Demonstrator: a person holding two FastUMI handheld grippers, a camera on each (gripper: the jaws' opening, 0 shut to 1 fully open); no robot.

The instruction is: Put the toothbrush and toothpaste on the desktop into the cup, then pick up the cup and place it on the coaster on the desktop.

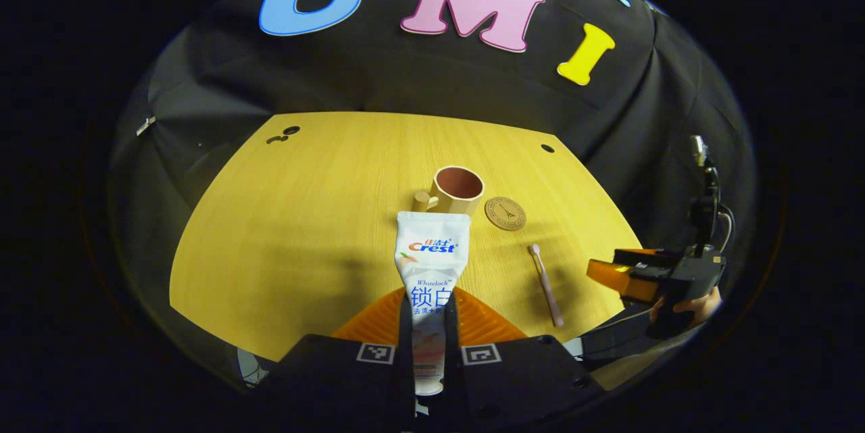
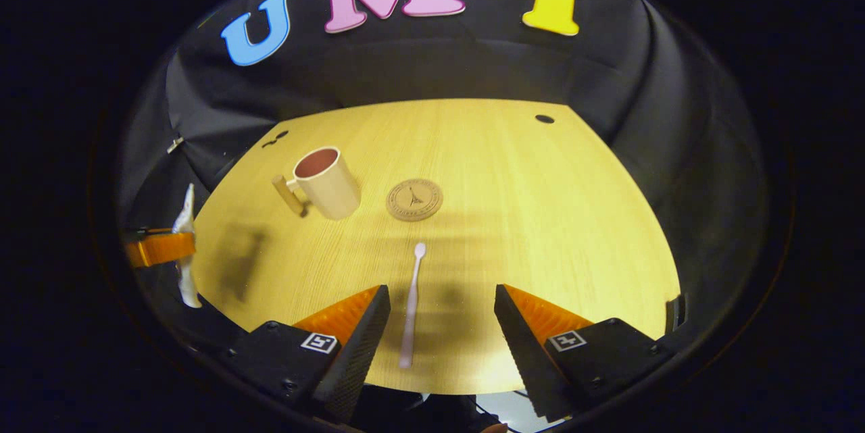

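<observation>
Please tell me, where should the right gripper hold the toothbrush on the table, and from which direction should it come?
Probably the middle of the handle, from straight above. The toothbrush lies flat on the table, its thin handle running lengthwise between the open fingers of the right gripper, head pointing toward the coaster. Closing across the handle's width suits this pose; nothing crowds it.

Left gripper view: above the counter's (image 1: 284, 230) near edge, facing the back wall. Right gripper view: same facing, further right. Both share cup (image 1: 458, 191) (image 2: 326, 183) and coaster (image 1: 505, 213) (image 2: 414, 199).
</observation>
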